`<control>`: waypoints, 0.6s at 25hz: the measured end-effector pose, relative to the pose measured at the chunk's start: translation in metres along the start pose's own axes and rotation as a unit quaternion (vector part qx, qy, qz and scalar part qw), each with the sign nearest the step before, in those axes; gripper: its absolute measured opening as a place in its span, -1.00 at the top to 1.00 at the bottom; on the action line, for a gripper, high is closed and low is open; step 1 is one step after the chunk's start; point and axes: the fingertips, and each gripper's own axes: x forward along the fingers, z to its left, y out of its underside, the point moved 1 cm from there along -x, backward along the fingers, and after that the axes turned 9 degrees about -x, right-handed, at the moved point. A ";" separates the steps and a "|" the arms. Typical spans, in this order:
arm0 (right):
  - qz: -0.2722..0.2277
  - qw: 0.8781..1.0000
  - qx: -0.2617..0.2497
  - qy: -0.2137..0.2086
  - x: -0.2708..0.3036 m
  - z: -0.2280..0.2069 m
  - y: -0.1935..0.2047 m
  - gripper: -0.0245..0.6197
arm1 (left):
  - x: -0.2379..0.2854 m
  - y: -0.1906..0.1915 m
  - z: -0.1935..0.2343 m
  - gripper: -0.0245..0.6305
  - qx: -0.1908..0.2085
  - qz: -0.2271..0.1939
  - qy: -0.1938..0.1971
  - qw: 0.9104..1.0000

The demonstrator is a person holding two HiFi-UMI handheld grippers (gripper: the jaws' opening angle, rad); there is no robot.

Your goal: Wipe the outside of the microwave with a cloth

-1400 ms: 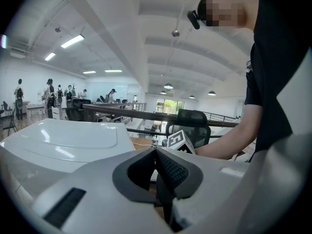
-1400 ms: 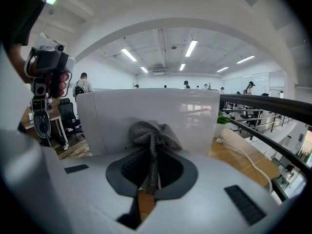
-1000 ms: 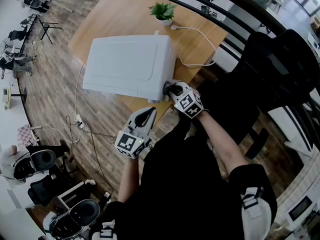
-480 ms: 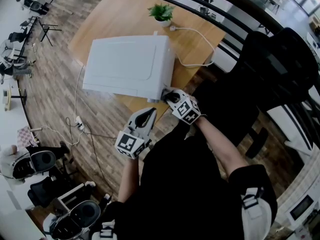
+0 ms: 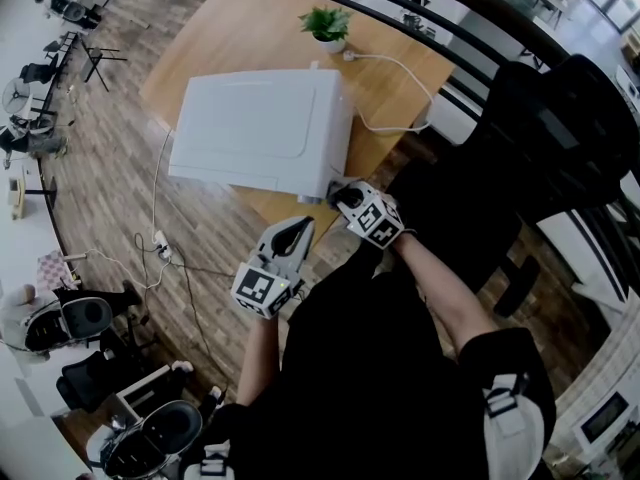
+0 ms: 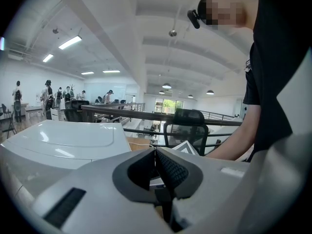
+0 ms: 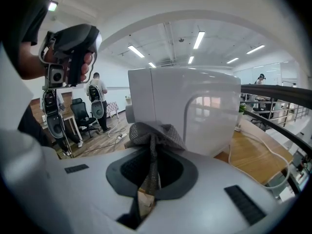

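Note:
A white microwave stands on a wooden table; it also fills the right gripper view and the left of the left gripper view. My right gripper is shut on a grey mesh cloth, and the cloth presses against the microwave's near right corner. My left gripper hangs below the table's near edge, off the microwave, its jaws together with nothing between them.
A potted plant stands at the table's far side. A white cable runs from the microwave's back across the tabletop. A black office chair is to the right. Cables and a power strip lie on the wooden floor at the left.
My right gripper with the cloth has slid a little lower along the microwave's near right corner. The left gripper has hardly moved.

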 end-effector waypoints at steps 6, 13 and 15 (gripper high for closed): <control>0.015 1.000 0.002 0.002 0.008 -0.005 0.012 0.87 | -0.006 0.002 0.005 0.92 -0.001 0.001 -0.004 1.000; 0.027 1.000 0.006 0.012 0.017 -0.020 0.018 0.87 | -0.008 0.010 0.014 0.92 -0.005 0.003 -0.001 1.000; 0.032 0.999 0.007 0.016 0.017 -0.025 0.019 0.87 | -0.008 0.014 0.016 0.92 -0.007 0.005 0.003 1.000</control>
